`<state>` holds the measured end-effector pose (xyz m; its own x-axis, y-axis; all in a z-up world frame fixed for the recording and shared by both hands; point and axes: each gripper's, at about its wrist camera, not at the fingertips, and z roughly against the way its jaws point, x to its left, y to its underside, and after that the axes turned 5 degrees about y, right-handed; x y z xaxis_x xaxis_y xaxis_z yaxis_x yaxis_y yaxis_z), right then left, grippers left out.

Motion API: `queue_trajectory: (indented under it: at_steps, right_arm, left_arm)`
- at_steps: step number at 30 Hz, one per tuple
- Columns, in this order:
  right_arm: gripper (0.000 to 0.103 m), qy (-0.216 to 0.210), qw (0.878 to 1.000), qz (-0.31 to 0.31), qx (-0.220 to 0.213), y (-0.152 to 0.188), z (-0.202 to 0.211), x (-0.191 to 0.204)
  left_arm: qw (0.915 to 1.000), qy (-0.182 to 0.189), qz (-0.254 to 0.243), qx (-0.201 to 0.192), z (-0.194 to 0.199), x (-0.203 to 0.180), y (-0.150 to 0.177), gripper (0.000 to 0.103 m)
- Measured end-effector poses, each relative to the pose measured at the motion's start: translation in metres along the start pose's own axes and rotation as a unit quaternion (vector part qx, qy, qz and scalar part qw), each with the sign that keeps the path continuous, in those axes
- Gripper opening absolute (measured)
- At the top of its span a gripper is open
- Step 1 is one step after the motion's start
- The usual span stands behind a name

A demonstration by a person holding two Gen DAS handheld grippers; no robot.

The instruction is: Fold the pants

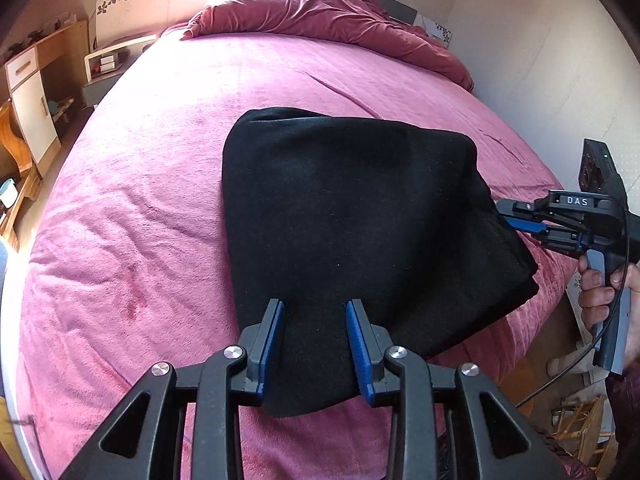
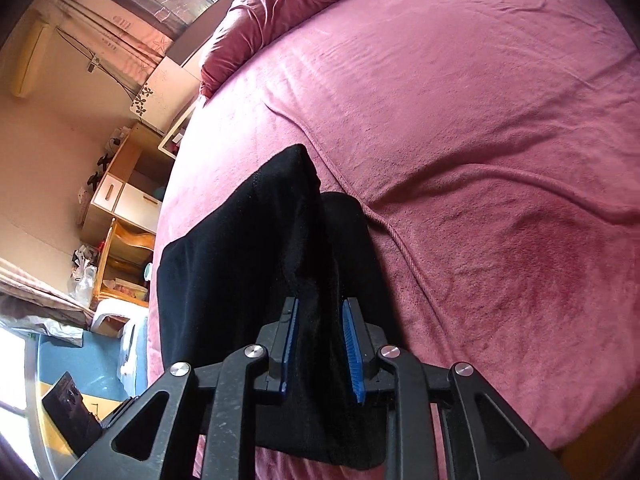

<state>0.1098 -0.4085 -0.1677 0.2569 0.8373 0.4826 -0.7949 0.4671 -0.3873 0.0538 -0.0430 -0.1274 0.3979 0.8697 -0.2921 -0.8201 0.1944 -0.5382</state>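
Observation:
The black pants (image 1: 352,216) lie folded into a thick bundle on the pink bed (image 1: 160,184). My left gripper (image 1: 315,312) is open, its blue pads on either side of the bundle's near edge, with cloth between them. My right gripper (image 1: 502,216) comes in from the right and meets the bundle's right edge. In the right wrist view the pants (image 2: 248,264) show stacked layers, and my right gripper (image 2: 320,312) has black cloth between its blue pads with small gaps on each side.
A dark red duvet (image 1: 320,12) is bunched at the head of the bed. A wooden desk and shelves (image 1: 32,92) stand left of the bed. A wall (image 1: 540,60) runs along the right side. A hand (image 1: 600,292) holds the right gripper's handle.

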Motion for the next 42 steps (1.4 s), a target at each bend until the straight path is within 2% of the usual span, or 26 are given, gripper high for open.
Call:
queue_trajectory:
  at_steps: [3,7,15,17,33,34,36,37,42]
  right_arm:
    - [0.024,-0.017,1.000,-0.005,-0.006,0.010,0.018,-0.003]
    - [0.024,-0.039,0.999,-0.012,0.011,0.028,0.029,-0.002]
    - [0.031,-0.043,0.997,-0.034,0.053,0.063,0.016,0.001]
    - [0.036,-0.037,0.997,-0.041,0.062,0.067,0.011,0.000]
    - [0.036,-0.030,0.992,-0.116,0.039,0.064,0.002,-0.017]
    - [0.031,-0.028,0.992,-0.118,0.036,0.063,0.002,-0.017]
    - [0.013,-0.023,0.993,-0.115,0.027,0.060,0.002,-0.015]
    - [0.009,-0.019,0.994,-0.107,0.023,0.060,0.005,-0.013]
    - [0.007,0.014,0.997,-0.073,0.021,0.068,0.012,-0.010]
  left_arm:
    - [1.0000,-0.002,0.000,-0.002,0.006,-0.004,0.002,0.033]
    - [1.0000,-0.004,0.001,-0.005,0.008,-0.005,0.004,0.033]
    - [1.0000,-0.004,0.006,-0.006,0.007,-0.003,0.003,0.038]
    - [1.0000,-0.005,0.005,-0.006,0.007,-0.004,0.003,0.038]
    - [0.9983,-0.005,0.052,-0.027,0.021,0.019,0.001,0.038]
    - [0.9982,-0.007,0.052,-0.028,0.021,0.020,0.000,0.038]
    - [0.9982,-0.011,0.052,-0.028,0.022,0.021,-0.001,0.038]
    - [0.9982,-0.015,0.051,-0.028,0.022,0.021,-0.001,0.038]
    - [0.9984,-0.039,0.030,-0.029,0.023,0.015,0.000,0.038]
